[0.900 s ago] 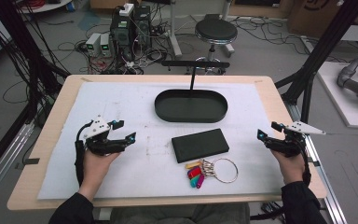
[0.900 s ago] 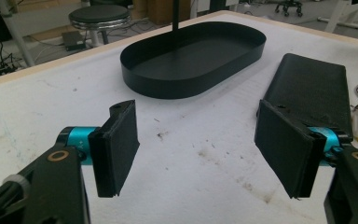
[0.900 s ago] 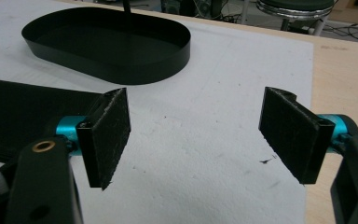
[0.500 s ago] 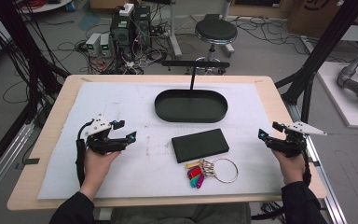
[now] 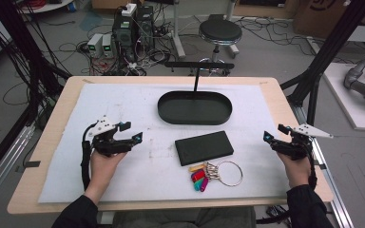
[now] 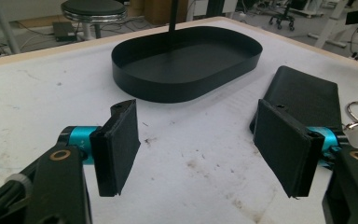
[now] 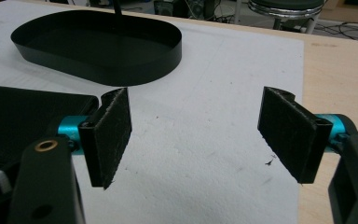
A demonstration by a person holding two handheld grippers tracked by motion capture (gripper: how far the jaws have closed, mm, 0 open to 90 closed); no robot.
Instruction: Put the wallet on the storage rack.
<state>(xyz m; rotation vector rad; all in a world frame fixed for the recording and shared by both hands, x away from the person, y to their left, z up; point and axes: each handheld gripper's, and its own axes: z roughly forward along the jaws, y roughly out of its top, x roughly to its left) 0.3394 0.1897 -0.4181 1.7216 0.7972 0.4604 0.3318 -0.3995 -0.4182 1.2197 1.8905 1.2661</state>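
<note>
Grippers stand at opposite sides of the white foam mat (image 5: 123, 99) that covers the pale wooden table (image 5: 285, 99), both held just above it. Left gripper (image 5: 132, 133), in the person's left hand (image 5: 103, 159), has its jaws spread wide with bare mat between the black pads (image 6: 116, 147); nothing is held. Right gripper (image 5: 268, 137), in the right hand (image 5: 297, 164) near the mat's right edge, is likewise wide open and holds nothing, its pads (image 7: 109, 135) apart over bare mat.

Between the two lies the flat black rectangular case (image 5: 204, 147), resting on the mat, well apart from both grippers. Just in front of it, towards the person, lies the silver key ring with coloured tags (image 5: 214, 174). Beyond the case sits the shallow black oval metal tray (image 5: 195, 108), seemingly empty, with a thin black upright post (image 5: 196, 78) at its far rim.
</note>
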